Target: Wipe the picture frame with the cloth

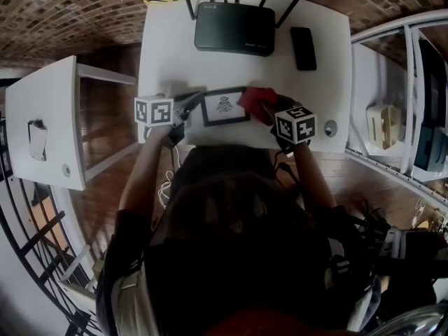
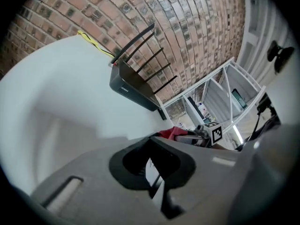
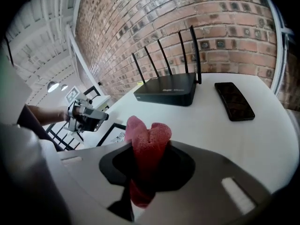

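The black picture frame (image 1: pixel 224 108) with a white print lies near the front edge of the white table (image 1: pixel 168 54). My left gripper (image 1: pixel 187 110) is shut on the frame's left edge; in the left gripper view the thin frame edge (image 2: pixel 153 171) shows between the closed jaws. The red cloth (image 1: pixel 256 99) rests over the frame's right end, and my right gripper (image 1: pixel 270 111) is shut on it. In the right gripper view the bunched cloth (image 3: pixel 146 142) sticks up from the jaws, with the frame (image 3: pixel 108 131) and left gripper (image 3: pixel 87 113) beyond it.
A black router (image 1: pixel 234 28) with antennas stands at the table's back, a black phone (image 1: pixel 303 47) to its right, a yellow cable (image 1: pixel 157 0) at the back left. A small round object (image 1: pixel 330 127) sits at the front right. A white side table (image 1: pixel 42 124) stands left, white shelving (image 1: pixel 392 117) right.
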